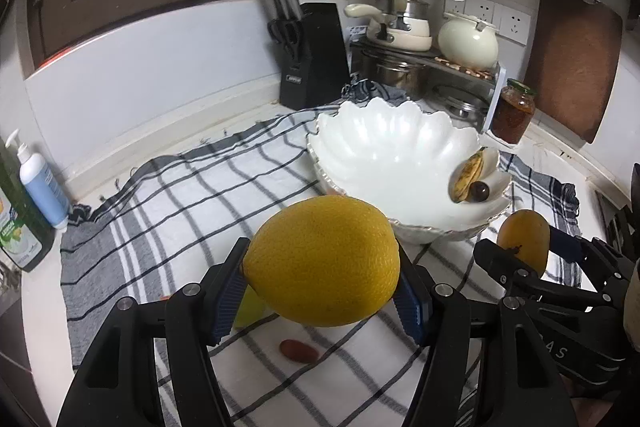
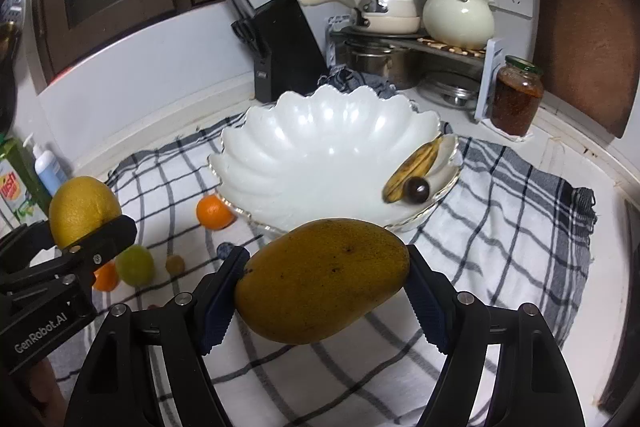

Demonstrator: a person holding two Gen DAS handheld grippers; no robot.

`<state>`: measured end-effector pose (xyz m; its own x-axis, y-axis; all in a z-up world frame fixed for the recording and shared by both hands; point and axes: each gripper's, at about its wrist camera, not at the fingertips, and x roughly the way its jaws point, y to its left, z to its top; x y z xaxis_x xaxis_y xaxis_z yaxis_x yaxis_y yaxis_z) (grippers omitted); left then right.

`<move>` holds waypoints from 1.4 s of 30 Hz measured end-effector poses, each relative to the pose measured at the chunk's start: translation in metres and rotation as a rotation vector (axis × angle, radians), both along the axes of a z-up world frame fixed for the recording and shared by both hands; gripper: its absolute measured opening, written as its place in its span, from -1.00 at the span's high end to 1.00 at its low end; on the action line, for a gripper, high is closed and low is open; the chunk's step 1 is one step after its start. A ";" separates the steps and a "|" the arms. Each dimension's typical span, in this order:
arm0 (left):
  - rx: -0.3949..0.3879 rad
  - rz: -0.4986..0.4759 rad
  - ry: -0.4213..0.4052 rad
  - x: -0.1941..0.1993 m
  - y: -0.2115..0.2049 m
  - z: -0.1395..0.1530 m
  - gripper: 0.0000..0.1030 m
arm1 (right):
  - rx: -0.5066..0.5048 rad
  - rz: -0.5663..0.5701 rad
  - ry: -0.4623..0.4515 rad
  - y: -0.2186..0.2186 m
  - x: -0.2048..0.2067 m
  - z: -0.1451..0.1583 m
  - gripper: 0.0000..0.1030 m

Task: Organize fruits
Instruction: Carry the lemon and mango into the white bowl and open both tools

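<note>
The left gripper [image 1: 322, 293] pinches a large yellow citrus fruit [image 1: 322, 261] in its jaws, held above the checked cloth [image 1: 180, 203] on the tabletop. The right gripper [image 2: 324, 297] pinches a mango [image 2: 322, 279] likewise. The white scalloped bowl [image 2: 320, 147] lies at 12 o'clock from the mango, with a banana [image 2: 412, 167] and a dark round fruit [image 2: 416, 190] at its 3 o'clock edge. An orange [image 2: 214, 213] touches the bowl at 8 o'clock.

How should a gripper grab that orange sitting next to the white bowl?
Grip the orange across its round middle, coming from above. It rests on the checked cloth tight against the bowl rim, so the fingers probably fit best at its front and back.
</note>
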<state>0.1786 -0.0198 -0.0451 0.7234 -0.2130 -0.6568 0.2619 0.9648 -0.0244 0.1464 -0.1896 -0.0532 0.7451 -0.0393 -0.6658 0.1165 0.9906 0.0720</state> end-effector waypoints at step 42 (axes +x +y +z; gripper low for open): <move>0.006 -0.072 0.079 0.115 -0.069 -0.028 -0.25 | -0.004 -0.053 0.042 -0.066 0.095 -0.010 -0.49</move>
<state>0.2936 -0.0887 -0.0734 0.6523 -0.2583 -0.7126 0.3283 0.9437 -0.0415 0.2416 -0.2554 -0.0630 0.7134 -0.0808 -0.6961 0.1714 0.9833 0.0615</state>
